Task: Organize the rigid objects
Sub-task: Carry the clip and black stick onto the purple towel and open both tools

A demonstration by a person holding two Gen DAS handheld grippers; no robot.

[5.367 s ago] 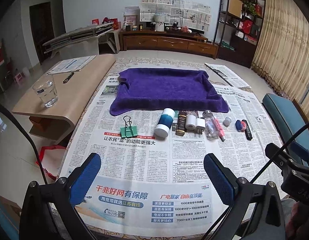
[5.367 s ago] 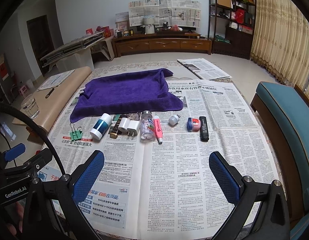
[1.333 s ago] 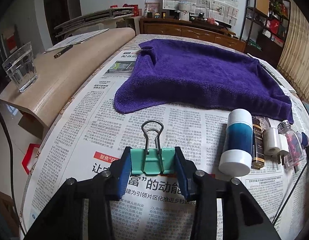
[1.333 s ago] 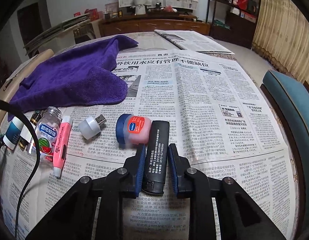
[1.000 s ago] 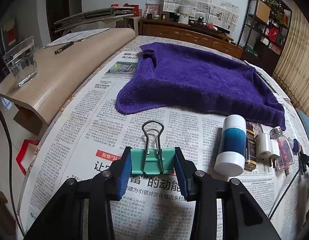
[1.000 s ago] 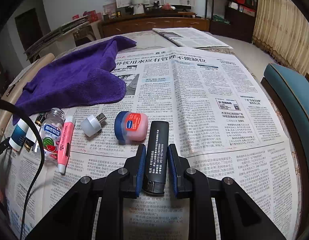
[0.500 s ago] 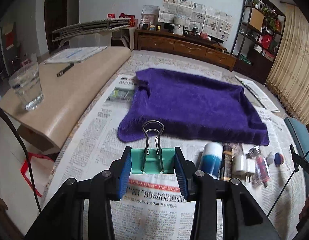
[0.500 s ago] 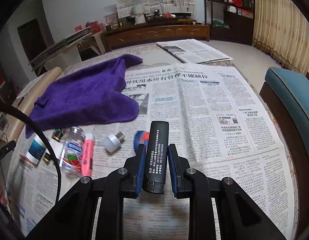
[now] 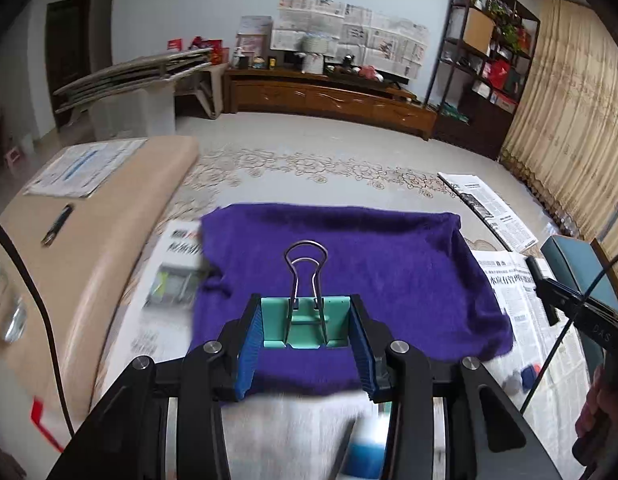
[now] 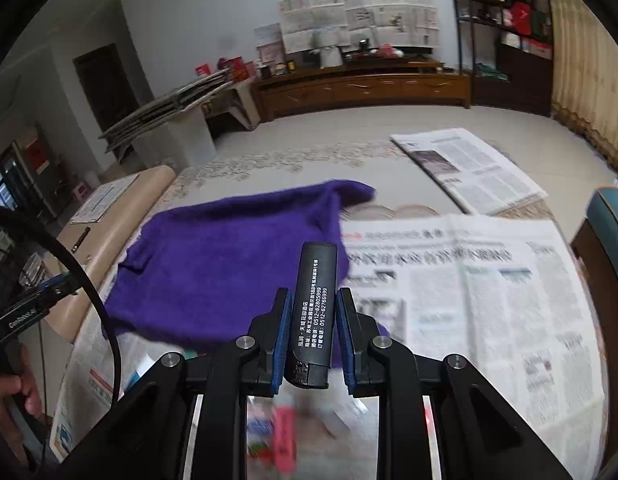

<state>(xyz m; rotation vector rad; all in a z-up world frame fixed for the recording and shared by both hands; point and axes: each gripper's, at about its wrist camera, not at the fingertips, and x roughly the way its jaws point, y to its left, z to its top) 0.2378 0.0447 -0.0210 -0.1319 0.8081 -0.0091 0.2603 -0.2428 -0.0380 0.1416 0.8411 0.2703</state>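
Observation:
My left gripper is shut on a green binder clip with steel handles and holds it in the air over the near edge of the purple towel. My right gripper is shut on a black lighter with white print and holds it above the towel's right edge. The other small items lie blurred below the grippers: a blue-and-white bottle and a pink marker.
Newspaper covers the table. A beige side table with a pen and a glass stands at the left. A teal chair is at the right. The right gripper shows in the left wrist view.
Both grippers have lifted their objects off the newspaper and moved forward toward the purple towel. The row of remaining items has dropped to the bottom of both views.

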